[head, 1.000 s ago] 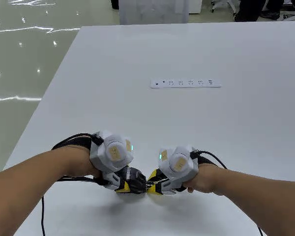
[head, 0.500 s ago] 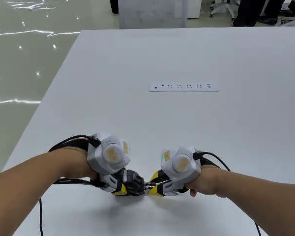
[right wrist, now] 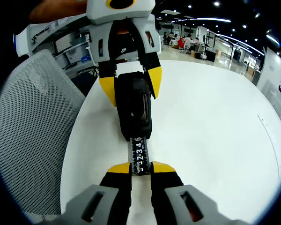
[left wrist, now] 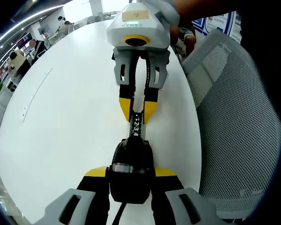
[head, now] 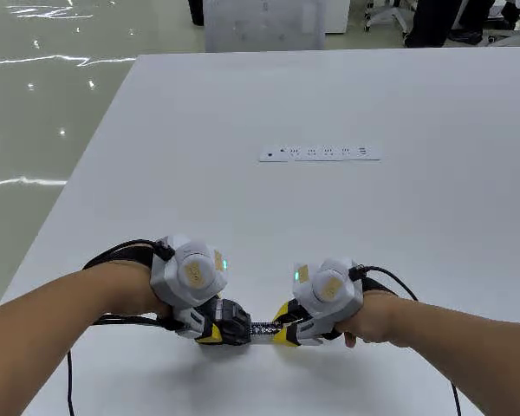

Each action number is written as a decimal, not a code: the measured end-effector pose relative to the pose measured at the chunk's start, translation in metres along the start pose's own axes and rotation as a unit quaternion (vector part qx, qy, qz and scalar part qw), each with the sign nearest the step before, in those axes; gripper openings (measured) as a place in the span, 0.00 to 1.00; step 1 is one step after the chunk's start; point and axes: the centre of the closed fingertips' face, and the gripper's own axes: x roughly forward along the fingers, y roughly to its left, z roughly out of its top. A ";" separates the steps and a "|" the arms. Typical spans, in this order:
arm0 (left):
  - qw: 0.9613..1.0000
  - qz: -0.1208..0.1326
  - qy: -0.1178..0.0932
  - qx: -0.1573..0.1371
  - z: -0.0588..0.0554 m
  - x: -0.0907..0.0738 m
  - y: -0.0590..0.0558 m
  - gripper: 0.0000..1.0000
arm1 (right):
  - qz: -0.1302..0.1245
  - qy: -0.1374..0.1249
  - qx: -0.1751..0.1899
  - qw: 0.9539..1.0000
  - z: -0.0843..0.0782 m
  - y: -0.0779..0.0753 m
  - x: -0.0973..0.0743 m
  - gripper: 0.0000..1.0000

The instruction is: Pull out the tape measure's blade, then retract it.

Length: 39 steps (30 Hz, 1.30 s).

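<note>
Head view: power strip (head: 321,153) beyond tape measure (head: 232,321), blade (head: 262,328)

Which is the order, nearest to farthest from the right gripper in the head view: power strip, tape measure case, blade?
1. The blade: pinched in the right gripper, just to its left.
2. The tape measure case: further left, clamped in the left gripper.
3. The power strip: far ahead, well beyond both.

Power strip (head: 321,153) on white table (head: 199,130)
</note>
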 end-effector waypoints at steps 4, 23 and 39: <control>1.000 0.000 -0.001 -0.001 0.000 0.001 0.000 0.31 | -0.003 0.001 0.002 1.000 -0.003 -0.001 -0.003 0.13; 1.000 0.000 0.000 -0.001 0.001 0.001 0.000 0.31 | -0.004 0.007 0.013 1.000 -0.015 -0.003 -0.010 0.13; 1.000 0.000 0.001 -0.003 0.000 0.001 0.000 0.31 | -0.008 0.011 0.011 1.000 -0.023 -0.005 -0.018 0.13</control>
